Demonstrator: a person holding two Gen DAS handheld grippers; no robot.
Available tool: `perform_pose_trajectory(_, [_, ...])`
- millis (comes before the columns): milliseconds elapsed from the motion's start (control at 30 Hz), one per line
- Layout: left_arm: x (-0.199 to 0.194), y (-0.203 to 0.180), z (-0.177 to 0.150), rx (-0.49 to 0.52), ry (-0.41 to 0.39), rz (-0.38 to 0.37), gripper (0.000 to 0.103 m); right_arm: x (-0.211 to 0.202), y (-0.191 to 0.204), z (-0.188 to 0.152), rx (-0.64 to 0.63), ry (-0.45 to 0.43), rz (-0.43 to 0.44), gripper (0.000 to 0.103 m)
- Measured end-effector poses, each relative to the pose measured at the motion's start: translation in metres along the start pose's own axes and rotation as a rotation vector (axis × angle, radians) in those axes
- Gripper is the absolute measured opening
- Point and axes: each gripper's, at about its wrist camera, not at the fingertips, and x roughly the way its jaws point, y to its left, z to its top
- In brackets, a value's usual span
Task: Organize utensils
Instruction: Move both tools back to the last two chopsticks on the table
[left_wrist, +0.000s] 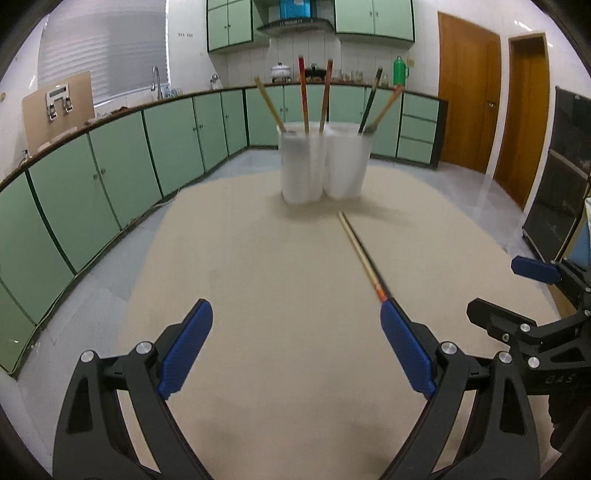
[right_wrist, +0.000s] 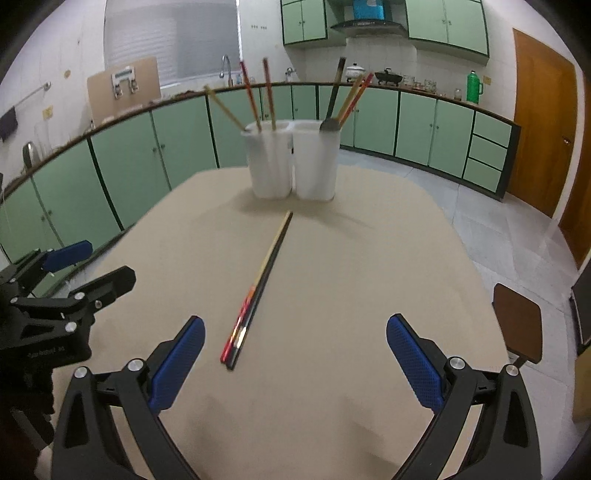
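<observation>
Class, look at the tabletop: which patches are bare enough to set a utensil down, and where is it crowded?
Bare: table right of the chopsticks, and the left side toward the left gripper. Crowded: the far edge, where two white holders stand together.

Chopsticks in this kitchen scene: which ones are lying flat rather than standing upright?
The pair on the table, lying side by side before the two white holders. All the others stand tilted inside those holders.

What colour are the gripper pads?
Blue pads, clearest in the right wrist view.
</observation>
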Motion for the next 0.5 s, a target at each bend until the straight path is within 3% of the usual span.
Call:
perform_pose_trajectory(167, [0.004, 0.008, -0.013, -0.010, 0.029, 0.017, 0.089, 0.013, 0.008, -0.014, 0.001, 0.039, 0.006, 0.091])
perform_pose_trajectory(333, [0.003, 0.021, -0.019, -0.033, 0.034, 0.035, 0.090, 0.029, 0.011, -0.025, 0.016, 0.102, 0.025, 0.071])
perform_pose_trajectory(500, [0.003, 0.027, -0.020, -0.053, 0.037, 0.043, 0.090, 0.040, 0.017, -0.032, 0.012, 0.147, 0.034, 0.061])
